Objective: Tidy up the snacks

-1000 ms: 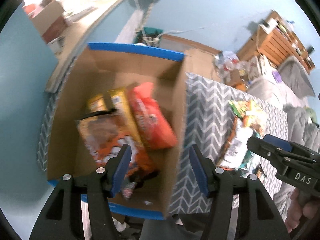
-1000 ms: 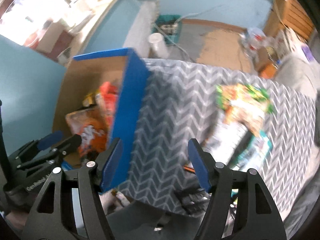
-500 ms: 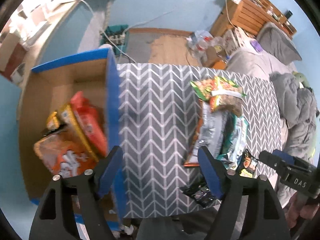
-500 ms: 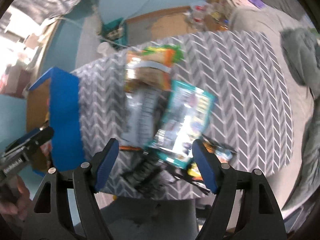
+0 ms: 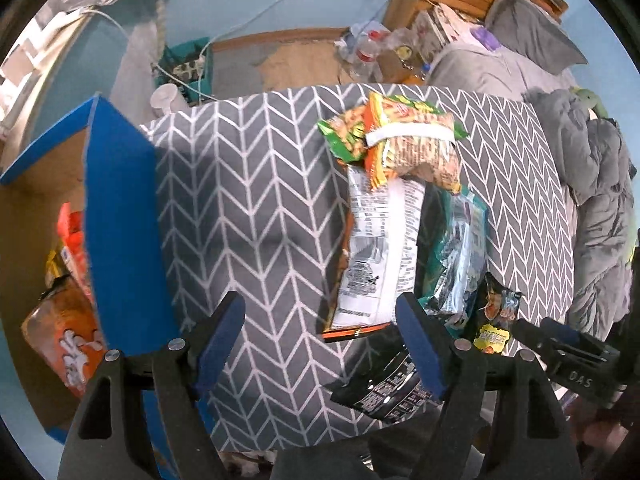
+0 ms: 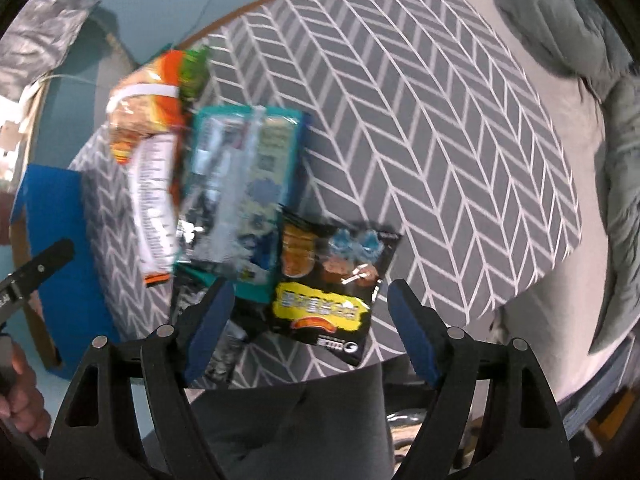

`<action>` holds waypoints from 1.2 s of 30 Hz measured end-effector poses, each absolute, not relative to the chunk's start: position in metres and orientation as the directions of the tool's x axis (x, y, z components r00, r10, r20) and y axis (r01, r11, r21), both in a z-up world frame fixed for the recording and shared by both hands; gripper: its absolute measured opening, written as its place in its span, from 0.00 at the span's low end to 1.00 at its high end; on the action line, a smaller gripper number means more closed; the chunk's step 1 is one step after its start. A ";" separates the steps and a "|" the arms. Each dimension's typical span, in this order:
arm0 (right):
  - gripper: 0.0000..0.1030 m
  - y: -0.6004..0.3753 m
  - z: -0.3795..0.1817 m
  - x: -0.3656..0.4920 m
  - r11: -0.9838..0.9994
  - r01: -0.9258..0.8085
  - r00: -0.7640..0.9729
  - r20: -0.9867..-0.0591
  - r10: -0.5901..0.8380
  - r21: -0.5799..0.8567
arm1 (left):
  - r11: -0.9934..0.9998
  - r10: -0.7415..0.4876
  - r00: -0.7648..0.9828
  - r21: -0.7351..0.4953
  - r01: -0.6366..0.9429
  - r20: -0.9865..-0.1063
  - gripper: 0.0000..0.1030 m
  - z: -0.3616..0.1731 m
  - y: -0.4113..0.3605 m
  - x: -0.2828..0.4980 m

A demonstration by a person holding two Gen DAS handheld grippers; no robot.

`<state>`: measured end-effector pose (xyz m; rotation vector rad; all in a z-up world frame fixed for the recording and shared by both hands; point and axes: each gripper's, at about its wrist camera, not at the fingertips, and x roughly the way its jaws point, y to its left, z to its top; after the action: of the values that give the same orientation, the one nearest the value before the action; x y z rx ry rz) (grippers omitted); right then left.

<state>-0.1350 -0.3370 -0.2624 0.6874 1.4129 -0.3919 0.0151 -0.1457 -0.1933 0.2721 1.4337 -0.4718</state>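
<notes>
while a heap of crinkly snack bags (image 5: 404, 216) lies at centre right of the left wrist view on the grey chevron-patterned table cover (image 5: 256, 208), 2 grippers hang above it. the left gripper (image 5: 320, 344) is spread wide with nothing between its pads. the right gripper (image 6: 308, 332), whose jaws have just been opening, stands wide and empty over a black foil packet with a yellow label (image 6: 332, 280). the blue-edged cardboard box (image 5: 116, 220), at far left, contains orange bags (image 5: 64, 332).
</notes>
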 end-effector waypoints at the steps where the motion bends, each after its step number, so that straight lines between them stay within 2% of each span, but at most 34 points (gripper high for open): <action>1: 0.77 -0.338 -0.269 -0.138 0.740 0.640 0.139 -0.978 0.153 0.207 | 0.878 -0.149 0.061 -0.104 0.467 -0.987 0.77 -0.196 -0.147 0.016; 17: 0.77 -0.345 -0.324 -0.136 0.675 0.712 0.115 -0.980 0.161 0.195 | 0.885 -0.145 0.039 -0.112 0.452 -0.989 0.78 -0.223 -0.174 0.029; 24: 0.77 -0.332 -0.345 -0.129 0.706 0.688 0.102 -0.985 0.137 0.169 | 0.878 -0.139 0.011 -0.118 0.465 -0.990 0.78 -0.235 -0.191 0.032; 26: 0.72 -0.333 -0.345 -0.127 0.720 0.675 0.098 -0.987 0.128 0.161 | 0.874 -0.131 0.006 -0.113 0.473 -0.991 0.79 -0.239 -0.198 0.032; 27: 0.64 -0.333 -0.344 -0.126 0.731 0.666 0.096 -0.989 0.117 0.151 | 0.872 -0.124 0.006 -0.106 0.477 -0.992 0.79 -0.242 -0.201 0.032; 36: 0.63 -0.366 -0.331 -0.117 0.761 0.637 0.099 -0.993 0.070 0.118 | 0.865 -0.053 0.012 -0.041 0.500 -0.999 0.79 -0.265 -0.222 0.038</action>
<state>-0.1171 -0.3657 -0.3306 0.6202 1.4297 -0.4614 0.0379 -0.2219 -0.2655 0.3704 1.5061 -0.4473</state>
